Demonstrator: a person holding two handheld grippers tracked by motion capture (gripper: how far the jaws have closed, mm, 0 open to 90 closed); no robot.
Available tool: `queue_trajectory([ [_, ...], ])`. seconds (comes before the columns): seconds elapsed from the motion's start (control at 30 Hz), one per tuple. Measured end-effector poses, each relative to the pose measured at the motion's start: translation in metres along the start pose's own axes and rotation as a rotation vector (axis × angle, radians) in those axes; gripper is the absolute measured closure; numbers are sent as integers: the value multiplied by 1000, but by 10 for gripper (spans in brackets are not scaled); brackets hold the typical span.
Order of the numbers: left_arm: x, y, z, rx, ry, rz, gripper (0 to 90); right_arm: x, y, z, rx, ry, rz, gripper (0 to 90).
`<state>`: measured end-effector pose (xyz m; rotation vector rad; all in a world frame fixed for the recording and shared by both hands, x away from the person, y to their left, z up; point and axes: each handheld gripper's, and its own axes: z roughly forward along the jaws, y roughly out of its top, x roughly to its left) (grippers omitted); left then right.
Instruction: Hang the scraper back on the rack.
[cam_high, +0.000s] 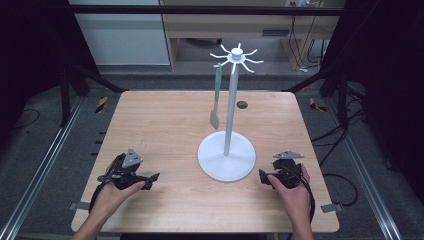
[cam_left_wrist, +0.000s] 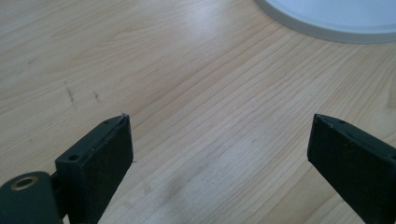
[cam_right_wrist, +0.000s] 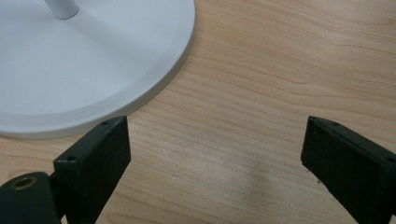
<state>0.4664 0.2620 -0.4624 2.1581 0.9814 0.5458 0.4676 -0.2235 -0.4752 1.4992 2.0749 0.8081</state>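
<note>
I rest both spread, empty: left gripper (cam_high: 150, 179), right gripper (cam_high: 264, 176); I'd approach the hanging spatula (cam_high: 215, 100) slowly, avoiding the stand (cam_high: 227, 160).

We identify a laboratory recording rig: a wooden table (cam_high: 165, 125) stands inside a black metal frame (cam_high: 210, 9), floor rails (cam_high: 45, 165) run along both table edges, and cables (cam_high: 340, 180) trail across grey carpet.

I can't read any words, numbers or signs anywhere, not on the table (cam_high: 165, 125) or the white stand (cam_high: 226, 160).
</note>
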Motion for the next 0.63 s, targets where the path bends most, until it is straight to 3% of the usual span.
queue_trajectory([
  [0.23, 7, -17, 3, 2, 30, -18, 68, 1, -1, 0, 4, -4, -1, 87],
  [0.47, 13, -27, -1, -41, 40, -78, 69, 0, -1, -1, 3, -7, -3, 87],
  [0.57, 15, -32, -5, -7, 51, -75, 65, 0, -2, -3, 0, -8, 4, 87],
  [0.63, 17, -34, -9, -24, 73, -91, 66, -1, -2, -3, -3, -7, 5, 87],
])
